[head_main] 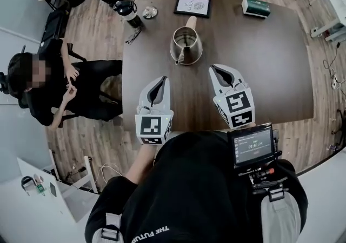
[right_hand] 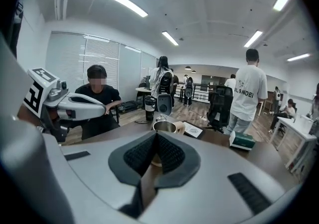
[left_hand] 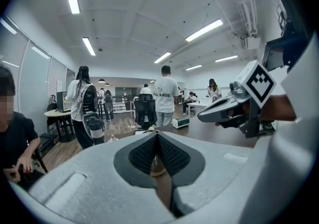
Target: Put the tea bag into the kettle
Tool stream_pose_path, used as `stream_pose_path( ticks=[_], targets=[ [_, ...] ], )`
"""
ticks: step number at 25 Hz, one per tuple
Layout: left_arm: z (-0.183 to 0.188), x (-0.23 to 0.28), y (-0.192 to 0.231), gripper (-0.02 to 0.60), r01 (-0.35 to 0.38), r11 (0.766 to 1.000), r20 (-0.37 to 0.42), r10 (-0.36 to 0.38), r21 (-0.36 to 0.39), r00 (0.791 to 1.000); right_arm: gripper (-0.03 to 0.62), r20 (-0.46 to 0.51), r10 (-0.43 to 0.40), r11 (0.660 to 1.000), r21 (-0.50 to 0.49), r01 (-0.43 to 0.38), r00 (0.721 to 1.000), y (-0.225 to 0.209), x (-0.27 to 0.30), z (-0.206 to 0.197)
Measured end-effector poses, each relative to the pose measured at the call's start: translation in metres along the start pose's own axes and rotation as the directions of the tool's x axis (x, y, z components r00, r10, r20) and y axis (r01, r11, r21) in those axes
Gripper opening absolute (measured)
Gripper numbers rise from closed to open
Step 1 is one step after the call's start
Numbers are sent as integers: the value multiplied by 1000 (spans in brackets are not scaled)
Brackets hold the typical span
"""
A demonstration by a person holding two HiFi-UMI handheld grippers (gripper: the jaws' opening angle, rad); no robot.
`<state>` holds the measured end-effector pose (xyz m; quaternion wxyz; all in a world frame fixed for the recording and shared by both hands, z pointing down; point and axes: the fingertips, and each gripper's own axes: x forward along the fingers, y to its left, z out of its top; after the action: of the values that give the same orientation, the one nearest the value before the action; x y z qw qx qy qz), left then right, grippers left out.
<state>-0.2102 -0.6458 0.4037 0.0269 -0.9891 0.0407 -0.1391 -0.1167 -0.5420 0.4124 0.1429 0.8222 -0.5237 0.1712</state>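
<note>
Steel kettle (head_main: 186, 45) beyond left gripper (head_main: 163, 79), right gripper (head_main: 215, 67), clear of closed fingers (head_main: 148, 95)

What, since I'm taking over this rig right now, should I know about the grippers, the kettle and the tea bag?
Left gripper: shut, holding nothing, over the near part of the table.
Right gripper: shut, holding nothing, beside the left one.
Kettle: upright mid-table, top open, just ahead of both grippers.
Tea bag: none in view. A green box sits at the far right; its contents can't be told.
Done: nothing that shows.
Left: find the tea bag, pick it up, drop it into the kettle.
</note>
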Motion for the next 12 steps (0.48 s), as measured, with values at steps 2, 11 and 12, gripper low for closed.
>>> stream_pose_path(
  ticks=[2,11,12],
  targets=[
    [4,2,-10,5,17,1000,8,-17,13,1000,6,-8,-4,1000,-12,4,1000,1,-9,-7],
    [15,11,-42,5,57,997,24,-58,42,998,6,30,-17,1000,2,17,999,-7,-27,-13],
    [15,12,-45,5,62,997,24,-63,46,998,6,33,-18,1000,1,18,999,-7,-29,-13]
  ],
)
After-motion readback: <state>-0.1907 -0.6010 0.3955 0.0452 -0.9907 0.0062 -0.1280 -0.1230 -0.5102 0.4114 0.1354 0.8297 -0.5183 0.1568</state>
